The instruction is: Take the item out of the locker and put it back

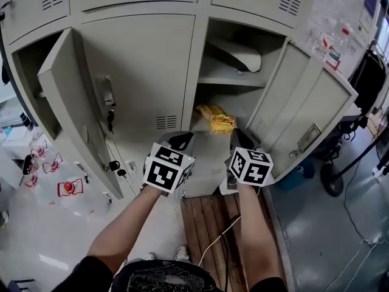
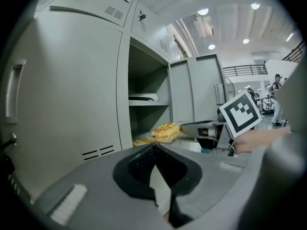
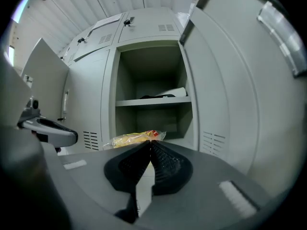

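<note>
Two grippers level and side by side before an open locker (image 3: 189, 80). On the right gripper (image 3: 150, 143), jaws pressed together, seemingly nipping the near edge of a yellow snack packet (image 3: 136, 138) right at the tips. Packet stretched crosswise ahead of those jaws, mostly to their left, red-printed corner at its right end, at the mouth of the lower compartment. On the left gripper (image 2: 153, 148), jaws closed tip to tip with nothing caught; packet ahead and off to its right, apart from those tips.

Deeper in the same compartment, on its floor, a second yellow wrapper (image 1: 205, 110), behind and left of the packet. Above, a shelf (image 3: 152, 101) carrying a pale curved thing (image 1: 242, 55) with something dark beside it. Right of the opening, the locker's own door (image 1: 307, 111) swung wide, close beside the right gripper. Left of the opening, a closed door (image 1: 143, 72) with vent slots, facing the left gripper. Farther left, another open door (image 1: 70, 102) with keys (image 1: 110, 119) hanging from it. Underfoot, wooden slats (image 1: 209, 224) crossed by a white cable (image 1: 220, 236). Off to the left on the floor, clear bags with red print (image 1: 68, 187).
</note>
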`<state>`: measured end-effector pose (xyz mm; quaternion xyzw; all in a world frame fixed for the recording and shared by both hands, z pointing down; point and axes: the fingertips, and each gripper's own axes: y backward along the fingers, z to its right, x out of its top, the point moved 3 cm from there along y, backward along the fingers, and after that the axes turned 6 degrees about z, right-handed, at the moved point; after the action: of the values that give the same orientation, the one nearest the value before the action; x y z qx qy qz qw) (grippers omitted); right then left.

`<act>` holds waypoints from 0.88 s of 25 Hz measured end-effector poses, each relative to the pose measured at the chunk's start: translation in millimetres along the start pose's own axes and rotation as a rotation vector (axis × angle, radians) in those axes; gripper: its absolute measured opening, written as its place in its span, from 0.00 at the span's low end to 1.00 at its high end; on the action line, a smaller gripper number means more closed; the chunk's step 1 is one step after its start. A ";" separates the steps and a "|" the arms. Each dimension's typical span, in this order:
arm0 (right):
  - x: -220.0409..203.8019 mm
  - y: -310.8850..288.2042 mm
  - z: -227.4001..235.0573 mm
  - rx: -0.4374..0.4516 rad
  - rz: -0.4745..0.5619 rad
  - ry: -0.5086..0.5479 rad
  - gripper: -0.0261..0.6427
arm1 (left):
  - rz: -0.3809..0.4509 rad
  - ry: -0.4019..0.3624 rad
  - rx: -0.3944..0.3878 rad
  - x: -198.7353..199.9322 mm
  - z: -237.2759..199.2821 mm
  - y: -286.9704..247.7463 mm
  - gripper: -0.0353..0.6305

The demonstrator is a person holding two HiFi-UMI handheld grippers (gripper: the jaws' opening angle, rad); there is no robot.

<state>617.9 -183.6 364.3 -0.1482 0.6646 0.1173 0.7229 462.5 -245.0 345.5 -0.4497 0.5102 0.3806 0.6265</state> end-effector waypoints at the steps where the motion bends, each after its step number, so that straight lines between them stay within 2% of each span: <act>1: -1.5 -8.0 2.4 0.008 0.000 -0.006 0.08 | -0.006 -0.001 0.017 -1.1 -2.9 -2.2 0.05; 15: -23.3 -113.0 23.4 0.078 -0.051 -0.015 0.08 | -0.040 0.022 0.226 -9.3 -48.2 -15.5 0.05; 22: -38.1 -130.7 29.3 0.090 -0.096 -0.029 0.08 | -0.050 0.018 0.258 -9.9 -54.2 -19.7 0.05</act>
<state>689.6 -293.1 412.0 -0.1456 0.6510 0.0547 0.7430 463.0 -302.8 354.6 -0.3812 0.5491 0.2921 0.6840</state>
